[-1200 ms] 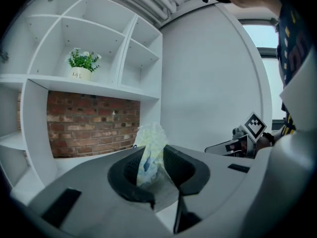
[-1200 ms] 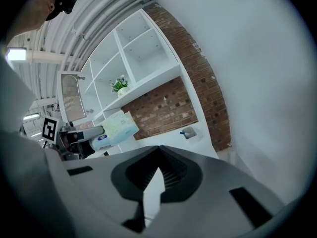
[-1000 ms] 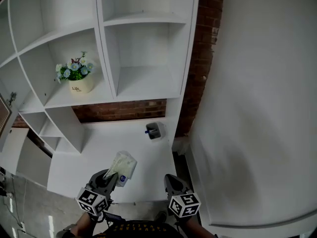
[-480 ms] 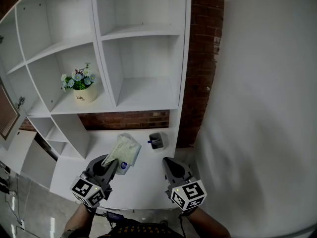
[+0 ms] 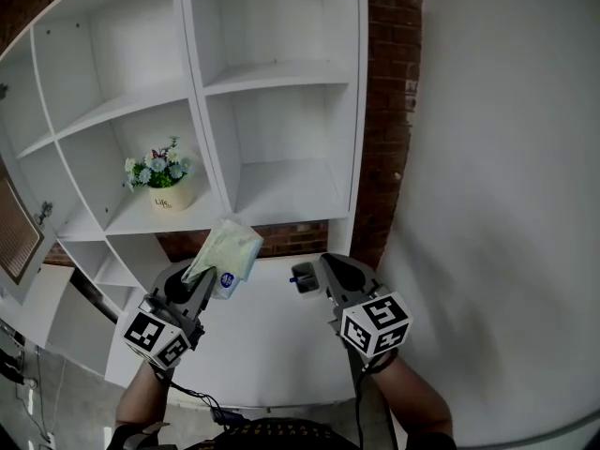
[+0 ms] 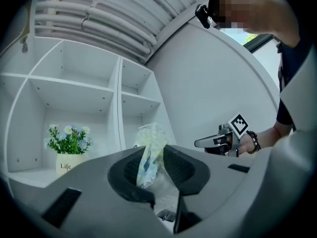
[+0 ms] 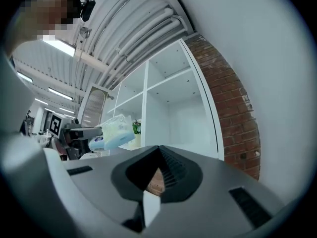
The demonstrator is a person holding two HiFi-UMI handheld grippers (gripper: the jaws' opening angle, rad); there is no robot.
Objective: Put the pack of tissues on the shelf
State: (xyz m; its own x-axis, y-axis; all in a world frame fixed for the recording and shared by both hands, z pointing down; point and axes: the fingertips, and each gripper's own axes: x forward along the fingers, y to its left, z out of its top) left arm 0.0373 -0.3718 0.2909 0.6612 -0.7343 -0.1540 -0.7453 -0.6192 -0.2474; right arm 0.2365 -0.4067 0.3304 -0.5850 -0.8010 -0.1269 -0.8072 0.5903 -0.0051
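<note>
A pale green pack of tissues (image 5: pixel 225 256) with a blue label is pinched at one end by my left gripper (image 5: pixel 200 281), which is shut on it. The pack (image 6: pixel 150 150) stands up between the jaws, held in the air in front of the white shelf unit (image 5: pixel 281 178), just below the compartment with the flowers. In the right gripper view the pack (image 7: pixel 113 132) shows at the left. My right gripper (image 5: pixel 336 268) is beside it to the right, shut and holding nothing (image 7: pixel 158 155).
A pot of flowers (image 5: pixel 161 181) occupies the lower-left compartment. A small grey holder (image 5: pixel 303 277) sits on the white table (image 5: pixel 262 345) under the shelves. A brick column (image 5: pixel 389 111) and a white wall (image 5: pixel 506 204) stand on the right.
Both grippers have risen and moved forward toward the shelf unit. The pack of tissues has gone up from above the table to the level of the lowest shelf board.
</note>
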